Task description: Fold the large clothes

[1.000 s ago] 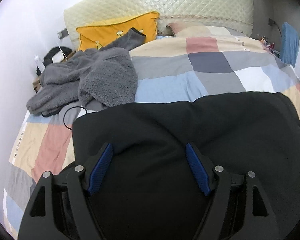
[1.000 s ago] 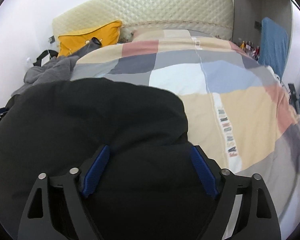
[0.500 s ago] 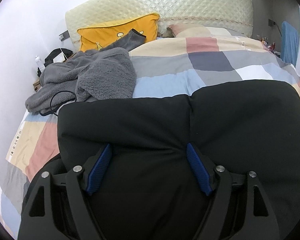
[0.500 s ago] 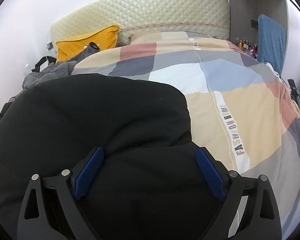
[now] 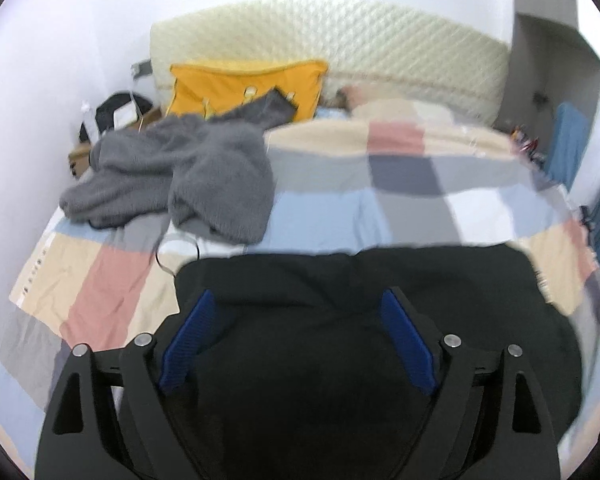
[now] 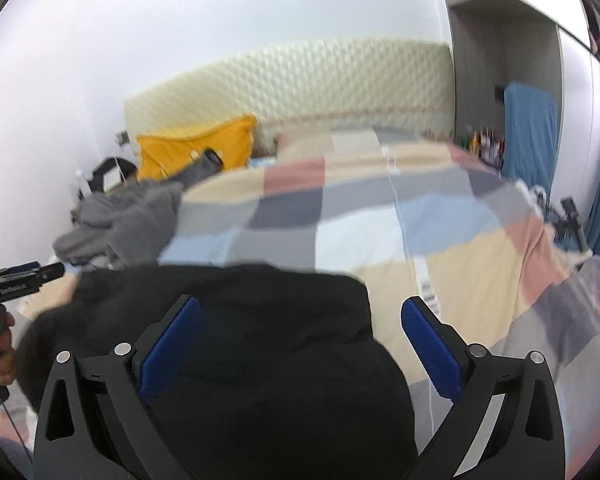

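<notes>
Patchwork bedding [image 5: 380, 208] fills both wrist views, with a grey fleece [image 5: 188, 176] heaped at upper left beside a yellow pillow [image 5: 244, 88]. Low in the frame, the black garment [image 5: 340, 320] lies folded on the bed. The left gripper [image 5: 296, 336] and right gripper [image 6: 300, 340] each hang over it, spread wide, gripping nothing.

Two tools [image 5: 296, 336] [image 6: 300, 344] — one black garment [image 5: 360, 320], one grey garment [image 5: 188, 176], one yellow pillow [image 5: 244, 84]
</notes>
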Action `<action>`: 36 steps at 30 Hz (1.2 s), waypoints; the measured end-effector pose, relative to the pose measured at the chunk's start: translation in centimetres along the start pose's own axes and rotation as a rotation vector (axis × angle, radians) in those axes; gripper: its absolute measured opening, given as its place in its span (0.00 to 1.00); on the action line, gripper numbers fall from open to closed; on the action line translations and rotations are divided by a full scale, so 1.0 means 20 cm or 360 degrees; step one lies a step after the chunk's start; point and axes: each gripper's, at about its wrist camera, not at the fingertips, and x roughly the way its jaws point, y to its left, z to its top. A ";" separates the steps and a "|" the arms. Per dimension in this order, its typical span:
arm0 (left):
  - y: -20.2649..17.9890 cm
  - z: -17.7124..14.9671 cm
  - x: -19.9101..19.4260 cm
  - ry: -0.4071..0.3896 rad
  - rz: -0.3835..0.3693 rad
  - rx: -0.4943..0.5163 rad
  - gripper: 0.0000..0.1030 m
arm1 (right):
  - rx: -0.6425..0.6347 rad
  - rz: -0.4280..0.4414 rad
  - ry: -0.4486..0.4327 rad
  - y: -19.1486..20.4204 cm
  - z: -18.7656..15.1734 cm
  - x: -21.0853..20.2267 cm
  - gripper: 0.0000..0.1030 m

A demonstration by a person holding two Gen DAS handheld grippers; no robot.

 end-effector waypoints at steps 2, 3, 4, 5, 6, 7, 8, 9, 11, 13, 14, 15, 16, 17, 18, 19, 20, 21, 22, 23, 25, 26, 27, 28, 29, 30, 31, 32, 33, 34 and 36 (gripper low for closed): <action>-0.02 0.04 -0.14 -0.0056 -0.0016 0.0022 0.86 | -0.0007 0.0021 -0.0057 0.05 0.07 -0.12 0.99; -0.03 0.06 -0.21 -0.0088 -0.0029 0.0033 0.86 | -0.0013 0.0031 -0.0090 0.08 0.11 -0.19 0.99; -0.04 0.08 -0.29 -0.0117 -0.0040 0.0045 0.87 | -0.0015 0.0036 -0.0114 0.10 0.13 -0.25 0.99; -0.05 0.09 -0.34 -0.0138 -0.0049 0.0054 0.88 | -0.0020 0.0047 -0.0149 0.13 0.17 -0.34 0.99; -0.05 0.10 -0.42 -0.0161 -0.0065 0.0064 0.89 | -0.0028 0.0056 -0.0174 0.15 0.20 -0.41 0.99; -0.06 0.11 -0.50 -0.0187 -0.0096 0.0077 0.91 | -0.0040 0.0064 -0.0199 0.18 0.23 -0.47 0.99; -0.07 0.11 -0.57 -0.0209 -0.0128 0.0086 0.96 | -0.0053 0.0067 -0.0216 0.19 0.24 -0.51 1.00; -0.07 0.11 -0.62 -0.0228 -0.0147 0.0091 1.00 | -0.0079 0.0064 -0.0243 0.22 0.25 -0.59 1.00; -0.07 0.11 -0.77 -0.0277 -0.0190 0.0102 1.00 | -0.0112 0.0062 -0.0285 0.27 0.26 -0.72 1.00; -0.07 0.11 -0.89 -0.0301 -0.0212 0.0112 1.00 | -0.0139 0.0073 -0.0321 0.31 0.27 -0.83 1.00; -0.08 0.11 -0.94 -0.0309 -0.0215 0.0116 1.00 | -0.0150 0.0075 -0.0339 0.33 0.26 -0.88 1.00; -0.08 0.10 -1.00 -0.0321 -0.0216 0.0119 1.00 | -0.0155 0.0077 -0.0358 0.35 0.26 -0.93 1.00; -0.08 0.09 -1.06 -0.0337 -0.0218 0.0122 1.00 | -0.0154 0.0084 -0.0377 0.37 0.25 -0.99 1.00; -0.08 0.08 -1.10 -0.0347 -0.0221 0.0126 1.00 | -0.0149 0.0092 -0.0389 0.37 0.25 -1.02 1.00; -0.09 0.06 -1.15 -0.0354 -0.0229 0.0129 1.00 | -0.0133 0.0109 -0.0410 0.39 0.24 -1.07 1.00; -0.09 0.04 -1.20 -0.0360 -0.0242 0.0136 1.00 | -0.0123 0.0120 -0.0427 0.39 0.22 -1.11 1.00; -0.10 0.03 -1.24 -0.0368 -0.0250 0.0144 1.00 | -0.0119 0.0131 -0.0443 0.40 0.21 -1.15 1.00; -0.10 0.00 -1.29 -0.0383 -0.0260 0.0158 1.00 | -0.0118 0.0136 -0.0459 0.41 0.20 -1.19 1.00; -0.11 -0.01 -1.33 -0.0395 -0.0266 0.0168 1.00 | -0.0118 0.0136 -0.0476 0.41 0.19 -1.22 1.00; -0.11 -0.03 -1.37 -0.0412 -0.0272 0.0174 1.00 | -0.0119 0.0136 -0.0499 0.42 0.17 -1.26 1.00; -0.13 -0.07 -1.44 -0.0434 -0.0297 0.0176 1.00 | -0.0120 0.0146 -0.0526 0.44 0.13 -1.32 1.00; -0.13 -0.09 -1.47 -0.0437 -0.0315 0.0174 1.00 | -0.0119 0.0154 -0.0539 0.45 0.11 -1.35 1.00; -0.13 -0.11 -1.50 -0.0439 -0.0333 0.0170 1.00 | -0.0119 0.0160 -0.0550 0.46 0.09 -1.38 1.00; -0.14 -0.13 -1.52 -0.0448 -0.0349 0.0162 1.00 | -0.0117 0.0163 -0.0558 0.46 0.08 -1.39 1.00; -0.14 -0.15 -1.53 -0.0454 -0.0359 0.0156 1.00 | -0.0114 0.0165 -0.0572 0.46 0.07 -1.41 1.00; -0.14 -0.17 -1.55 -0.0460 -0.0373 0.0149 1.00 | -0.0115 0.0172 -0.0583 0.48 0.04 -1.43 1.00; -0.14 -0.18 -1.56 -0.0466 -0.0382 0.0142 1.00 | -0.0116 0.0176 -0.0588 0.48 0.03 -1.45 1.00; -0.14 -0.20 -1.58 -0.0471 -0.0390 0.0134 1.00 | -0.0122 0.0179 -0.0593 0.49 0.01 -1.47 1.00; -0.14 -0.22 -1.59 -0.0476 -0.0398 0.0126 1.00 | -0.0129 0.0178 -0.0597 0.50 -0.01 -1.48 1.00; -0.14 -0.24 -1.59 -0.0478 -0.0401 0.0118 1.00 | -0.0131 0.0174 -0.0601 0.51 -0.03 -1.49 1.00; -0.14 -0.28 -1.60 -0.0483 -0.0400 0.0097 1.00 | -0.0129 0.0184 -0.0601 0.51 -0.07 -1.51 1.00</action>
